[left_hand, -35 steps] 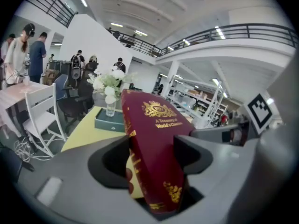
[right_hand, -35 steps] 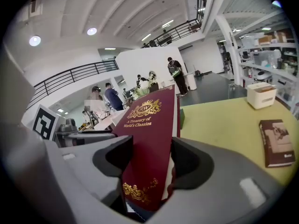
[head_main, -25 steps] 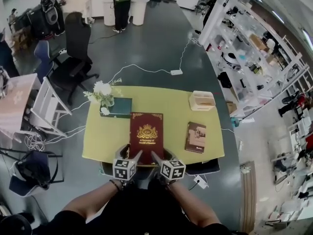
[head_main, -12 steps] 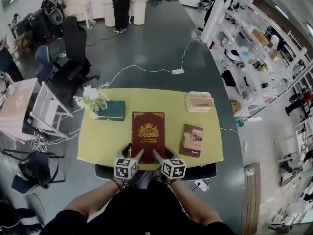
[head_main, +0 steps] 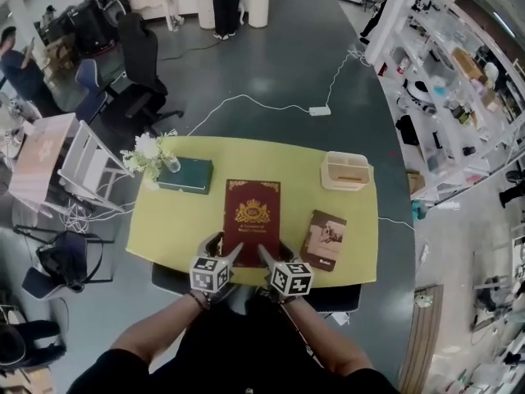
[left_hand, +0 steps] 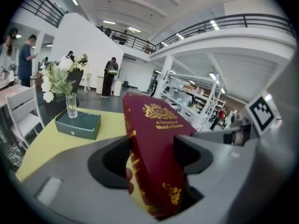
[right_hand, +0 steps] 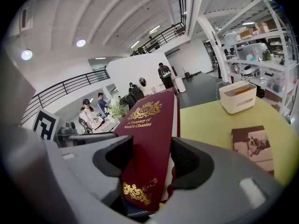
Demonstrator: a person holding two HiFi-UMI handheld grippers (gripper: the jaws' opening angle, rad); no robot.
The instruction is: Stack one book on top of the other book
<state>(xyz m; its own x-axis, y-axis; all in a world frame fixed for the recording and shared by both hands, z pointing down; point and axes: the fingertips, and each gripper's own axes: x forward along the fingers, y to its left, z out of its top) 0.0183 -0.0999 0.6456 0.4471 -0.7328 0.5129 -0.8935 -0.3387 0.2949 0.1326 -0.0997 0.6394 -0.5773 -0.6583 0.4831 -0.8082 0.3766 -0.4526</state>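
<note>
A large red book [head_main: 250, 220] with gold print is held by its near edge over the yellow table [head_main: 172, 228]. My left gripper [head_main: 227, 251] is shut on its left near corner, and my right gripper [head_main: 274, 253] is shut on its right near corner. In the left gripper view the red book [left_hand: 154, 143] stands edge-on between the jaws of that gripper [left_hand: 154, 158]. The right gripper view shows the same book [right_hand: 147, 134] pinched in that gripper [right_hand: 147, 160]. A smaller brown book [head_main: 326, 238] lies flat on the table, right of the red one, and also appears as the brown book [right_hand: 254, 146].
A green box [head_main: 189, 175] with a flower vase [head_main: 150, 150] sits at the table's far left. A white tray box [head_main: 344, 171] stands at the far right. Chairs and a white cable [head_main: 246, 101] lie on the floor beyond, and shelves line the right wall.
Both grippers have carried the red book slightly right across the table, away from the green box. The head camera's view has shifted as well.
</note>
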